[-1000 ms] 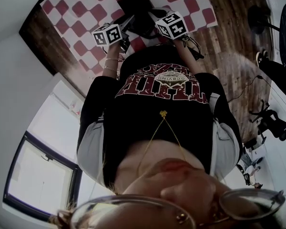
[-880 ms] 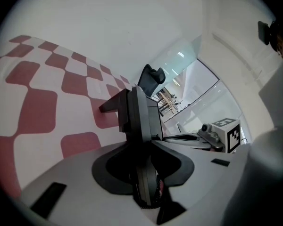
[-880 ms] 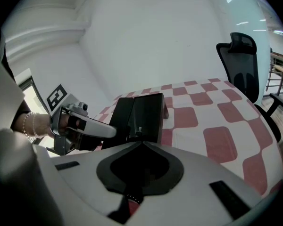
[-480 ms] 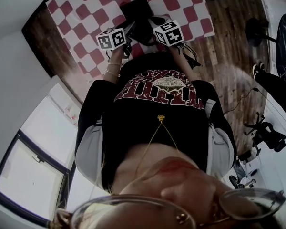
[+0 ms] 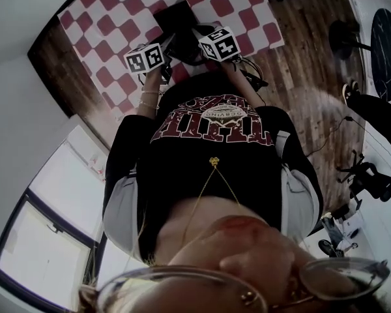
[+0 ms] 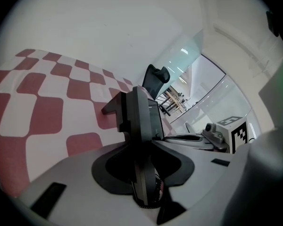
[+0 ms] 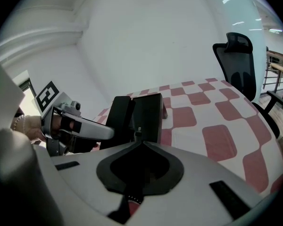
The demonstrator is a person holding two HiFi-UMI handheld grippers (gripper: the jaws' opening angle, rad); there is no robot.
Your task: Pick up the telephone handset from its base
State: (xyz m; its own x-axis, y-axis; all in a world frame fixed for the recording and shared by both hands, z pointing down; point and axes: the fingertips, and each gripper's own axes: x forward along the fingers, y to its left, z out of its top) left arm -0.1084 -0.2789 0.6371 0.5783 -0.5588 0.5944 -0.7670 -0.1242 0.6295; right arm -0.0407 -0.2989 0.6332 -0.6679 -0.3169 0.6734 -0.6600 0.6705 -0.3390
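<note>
Handset [image 6: 139, 112], black, clamped in left gripper [image 6: 142, 145], right gripper [image 7: 140, 139] jaws pressed together near base [image 7: 148, 114], shirt [image 5: 212, 149] lettering unreadable

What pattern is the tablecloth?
The tablecloth is red-and-white checked, clearest in the right gripper view.

Your head view is evenly daylit but heavily fisheyed. The large dark-framed window [image 5: 42, 253] at 8 o'clock is blown out white, and straight edges bow toward the rim. Both gripper views sit inside a black vignette. In the left one the black plastic telephone [image 6: 140, 126] is a near-featureless silhouette. The pale grey fingers [image 6: 61, 173] are soft with nearness, and ceiling lights glare off the glass wall [image 6: 188, 65] at 2 o'clock.
</note>
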